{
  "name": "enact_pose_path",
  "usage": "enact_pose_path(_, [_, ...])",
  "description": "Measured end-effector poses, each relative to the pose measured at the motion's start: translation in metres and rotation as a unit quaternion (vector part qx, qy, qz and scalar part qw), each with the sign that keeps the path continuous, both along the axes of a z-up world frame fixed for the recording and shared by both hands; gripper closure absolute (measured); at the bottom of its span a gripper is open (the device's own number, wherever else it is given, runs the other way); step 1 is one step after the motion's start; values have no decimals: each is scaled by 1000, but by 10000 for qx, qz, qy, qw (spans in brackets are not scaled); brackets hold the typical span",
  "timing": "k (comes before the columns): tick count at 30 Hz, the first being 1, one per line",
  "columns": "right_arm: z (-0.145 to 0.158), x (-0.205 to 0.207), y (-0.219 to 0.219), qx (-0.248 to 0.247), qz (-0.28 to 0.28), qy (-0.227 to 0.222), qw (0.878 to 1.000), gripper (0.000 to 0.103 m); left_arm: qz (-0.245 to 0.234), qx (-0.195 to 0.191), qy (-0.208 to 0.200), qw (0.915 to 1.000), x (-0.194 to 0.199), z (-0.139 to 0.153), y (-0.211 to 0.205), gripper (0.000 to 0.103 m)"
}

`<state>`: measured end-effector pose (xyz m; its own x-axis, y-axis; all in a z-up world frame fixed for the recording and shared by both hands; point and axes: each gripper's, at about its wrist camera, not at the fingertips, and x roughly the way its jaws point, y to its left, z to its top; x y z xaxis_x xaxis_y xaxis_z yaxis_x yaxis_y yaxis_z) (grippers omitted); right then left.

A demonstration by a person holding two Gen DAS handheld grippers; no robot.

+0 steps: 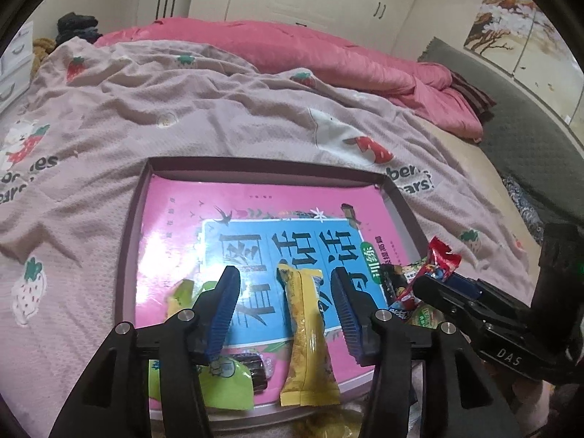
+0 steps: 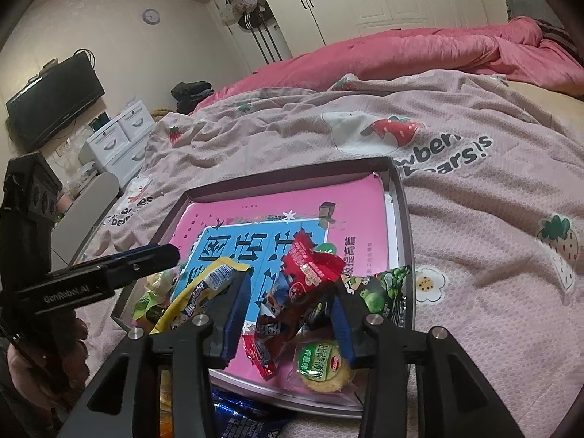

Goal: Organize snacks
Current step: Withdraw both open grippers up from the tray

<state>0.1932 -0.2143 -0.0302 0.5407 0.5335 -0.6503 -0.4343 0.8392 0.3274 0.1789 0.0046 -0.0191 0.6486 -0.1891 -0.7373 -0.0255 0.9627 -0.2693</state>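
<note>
Blue ribbed pads of the left gripper stand partly apart, low in the left wrist view, with a yellow snack stick pack lying free between them, touching neither pad. It rests on a pink picture book that lines a shallow dark-rimmed box. A green packet and a dark wrapped sweet lie just left of it, partly behind the left finger.

In the right wrist view, the right gripper has its jaws narrowly apart around a red wrapper; whether the pads press it I cannot tell. A round biscuit pack lies below, a green pea packet at right, more red packets between. The left gripper's finger crosses the left of this view.

The box sits on a pink strawberry blanket, a pink quilt across the top.
</note>
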Motion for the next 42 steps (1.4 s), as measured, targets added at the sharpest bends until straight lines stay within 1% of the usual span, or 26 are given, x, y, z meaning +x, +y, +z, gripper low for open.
enact_pose_path(3, [2,-1,1,-33,20,-65,10000,58,30,-25,-31,10000,-3,5,3,45])
enact_pose_path(6, [4,-2,1,-40,32,-107,9999,58,45,-64,-46,10000,-7,9,6,44])
enact_pose_path(10, [7,-4,1,-31,57,-166,9998,57,25,-20,-44,10000,-14,14,7,44])
enact_pose_path(14, [11,-6,2,-36,85,-237,9997,57,6,-20,-83,10000,-23,20,9,41])
enact_pose_path(21, [18,-12,3,-1,151,-404,9991,57,-30,12,-156,9999,-35,28,10,40])
enact_pose_path(22, [20,-13,3,17,161,-421,9990,57,-30,35,-166,9999,-37,29,10,40])
enact_pose_path(25, [23,-16,4,52,212,-506,9985,51,-20,101,-198,9998,-42,32,9,37])
enact_pose_path(27, [25,-18,5,34,256,-557,9981,50,-11,121,-212,9997,-45,33,9,35])
enact_pose_path(30, [26,-21,8,-14,283,-601,9978,49,27,179,-218,9996,-50,34,9,34])
enact_pose_path(35, [30,-24,8,15,313,-689,9971,47,57,379,-223,9990,-58,35,6,31])
enact_pose_path(42, [32,-29,9,-59,312,-794,9963,44,25,576,-193,9982,-67,34,1,31])
